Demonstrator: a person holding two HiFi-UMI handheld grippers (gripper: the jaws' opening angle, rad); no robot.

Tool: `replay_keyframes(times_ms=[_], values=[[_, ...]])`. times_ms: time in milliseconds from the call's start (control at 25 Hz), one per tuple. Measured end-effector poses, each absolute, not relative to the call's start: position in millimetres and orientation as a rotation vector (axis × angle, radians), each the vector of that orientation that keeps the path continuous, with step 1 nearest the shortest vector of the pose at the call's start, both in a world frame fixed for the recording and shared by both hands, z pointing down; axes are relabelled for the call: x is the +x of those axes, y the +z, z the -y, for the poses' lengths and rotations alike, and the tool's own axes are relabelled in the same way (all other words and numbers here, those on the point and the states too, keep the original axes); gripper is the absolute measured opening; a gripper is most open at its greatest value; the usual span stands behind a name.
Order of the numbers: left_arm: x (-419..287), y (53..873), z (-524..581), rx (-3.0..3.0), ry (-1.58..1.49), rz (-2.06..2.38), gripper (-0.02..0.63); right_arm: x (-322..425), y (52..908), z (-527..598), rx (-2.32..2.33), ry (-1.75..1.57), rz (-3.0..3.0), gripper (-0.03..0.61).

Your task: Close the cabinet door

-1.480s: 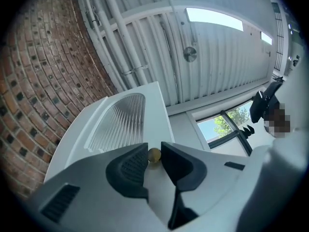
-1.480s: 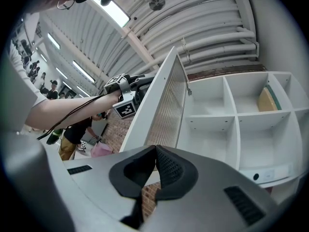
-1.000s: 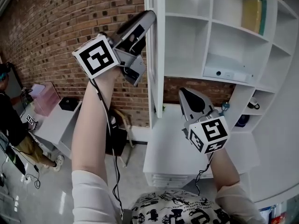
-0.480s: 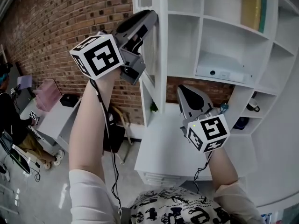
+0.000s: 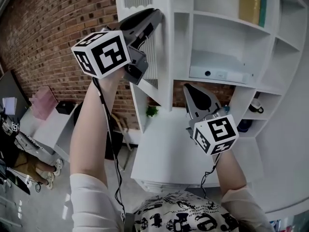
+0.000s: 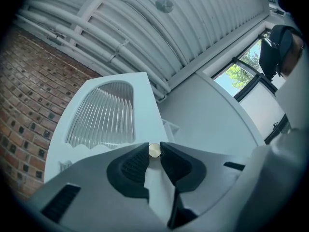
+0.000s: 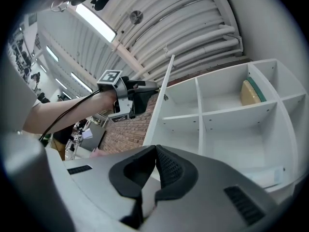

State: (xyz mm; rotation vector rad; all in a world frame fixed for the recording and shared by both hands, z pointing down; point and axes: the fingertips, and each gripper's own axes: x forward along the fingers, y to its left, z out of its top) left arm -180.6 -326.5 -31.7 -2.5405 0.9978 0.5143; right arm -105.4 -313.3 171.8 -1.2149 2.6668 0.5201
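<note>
Two grippers: left gripper [image 5: 155, 14] jaws, just tightened, pinch the knob [image 6: 154, 151] of the cabinet door [image 6: 104, 112]; right gripper [image 7: 155, 150] jaws together, empty.

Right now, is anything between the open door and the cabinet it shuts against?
Nothing visible juts from the shelves. The left tongs grip the knob on the door; the right tongs hover near its sweep, depth unclear.

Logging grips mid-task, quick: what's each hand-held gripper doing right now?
Left hand-held gripper: closed on the small round brass knob of the white cabinet door.
Right hand-held gripper: closed, empty.
</note>
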Motion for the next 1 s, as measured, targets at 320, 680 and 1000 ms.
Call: replay_keyframes(times_ms=[320,680,1000], values=[[-142,-28,368,-2.455,0.405,-1.121,0.083,-63,172,339,-1.258,0.528,-2.644,0.015],[-116,-29,407,-2.341,0.319,-1.293,0.083,-23,171,364,-1.309,0.573,-2.641,0.015],[-94,-28,442,-2.25,0.243,-1.417,0.083,9,175,388,-1.327,0.578,-2.644,0.015]])
